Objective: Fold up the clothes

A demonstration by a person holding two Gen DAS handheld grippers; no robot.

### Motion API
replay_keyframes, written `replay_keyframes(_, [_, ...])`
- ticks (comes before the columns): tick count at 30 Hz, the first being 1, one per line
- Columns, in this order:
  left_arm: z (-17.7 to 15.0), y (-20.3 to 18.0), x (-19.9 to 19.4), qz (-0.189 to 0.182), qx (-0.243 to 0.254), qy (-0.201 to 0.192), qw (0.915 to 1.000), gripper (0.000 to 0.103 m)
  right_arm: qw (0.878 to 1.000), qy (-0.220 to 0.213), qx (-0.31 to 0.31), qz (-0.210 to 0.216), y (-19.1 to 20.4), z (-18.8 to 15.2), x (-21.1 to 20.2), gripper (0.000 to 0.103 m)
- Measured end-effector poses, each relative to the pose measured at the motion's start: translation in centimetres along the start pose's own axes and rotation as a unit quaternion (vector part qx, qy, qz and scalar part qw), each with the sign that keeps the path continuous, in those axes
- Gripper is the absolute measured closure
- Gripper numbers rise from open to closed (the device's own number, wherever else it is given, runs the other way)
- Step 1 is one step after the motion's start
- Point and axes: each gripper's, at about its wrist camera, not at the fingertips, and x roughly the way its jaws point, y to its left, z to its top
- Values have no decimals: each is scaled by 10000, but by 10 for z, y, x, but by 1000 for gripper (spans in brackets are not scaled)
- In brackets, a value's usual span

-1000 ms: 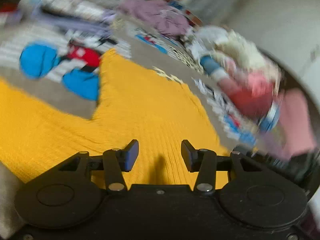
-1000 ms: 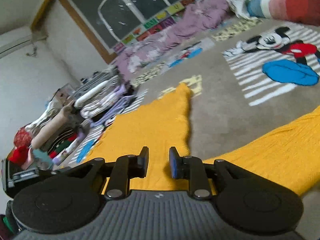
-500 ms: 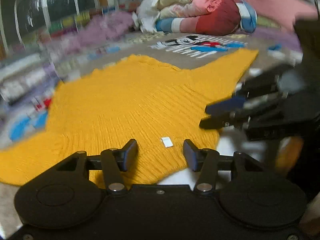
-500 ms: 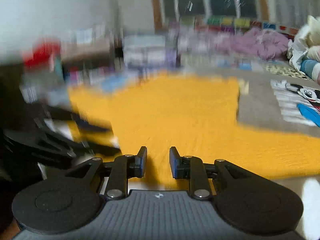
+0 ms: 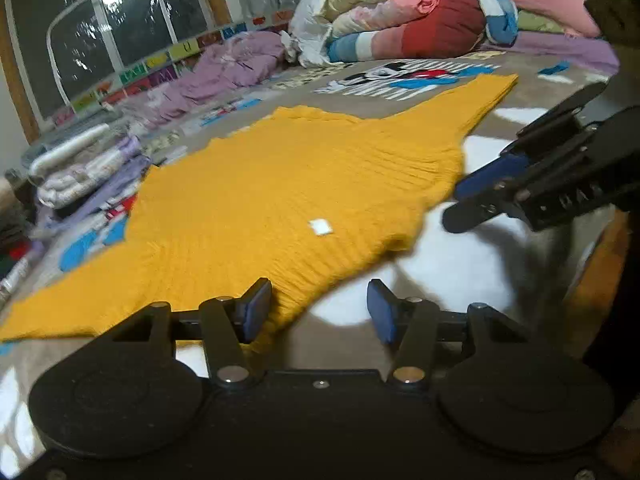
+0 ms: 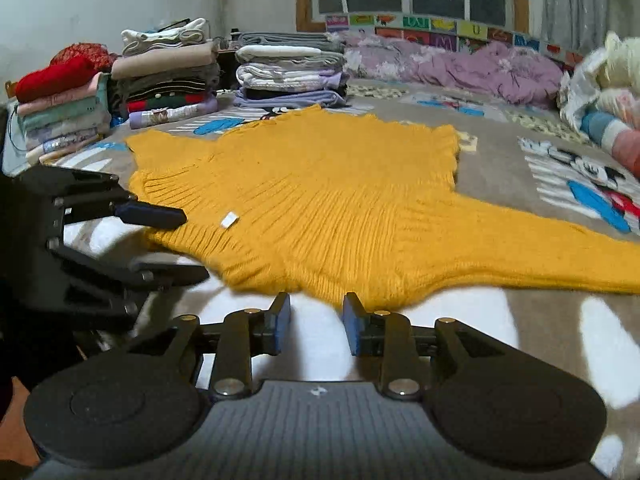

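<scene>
Mustard-yellow ribbed knit sweater (image 6: 320,196) lies flat just ahead of both tools. Left tool (image 5: 318,312) released, empty; right tool (image 6: 316,322) opening, empty. Advise pinching the near edge at matching points and lifting evenly.

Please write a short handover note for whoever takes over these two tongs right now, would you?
Left tongs: open, holding nothing, at the near edge of the yellow sweater.
Right tongs: jaws opening, nothing between them, just short of the same near edge.
Sweater: spread flat on the cartoon-print blanket, sleeves out to both sides, small white tag near the close edge.
Done: folded stacks of clothes sit at the far left; the sweater is laid out.
Left: no fold made in it yet. A likely start is gripping the near edge with both tongs. An unfolded heap of laundry waits at the far right.
</scene>
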Motion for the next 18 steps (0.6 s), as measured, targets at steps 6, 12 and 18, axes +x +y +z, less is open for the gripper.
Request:
replay_keyframes(6, [3, -5, -15, -314, -49, 18, 9995, 52, 9857, -287, 1639, 261, -44, -4, -15, 69])
replay_keyframes(12, [20, -24, -16, -456, 121, 35, 9989, 51, 9373, -724, 3402, 221, -102, -25, -29, 65])
replay_keyframes(18, [45, -47, 2, -444, 546, 36, 9975, 51, 8685, -1169, 4806, 330, -150, -55, -39, 63])
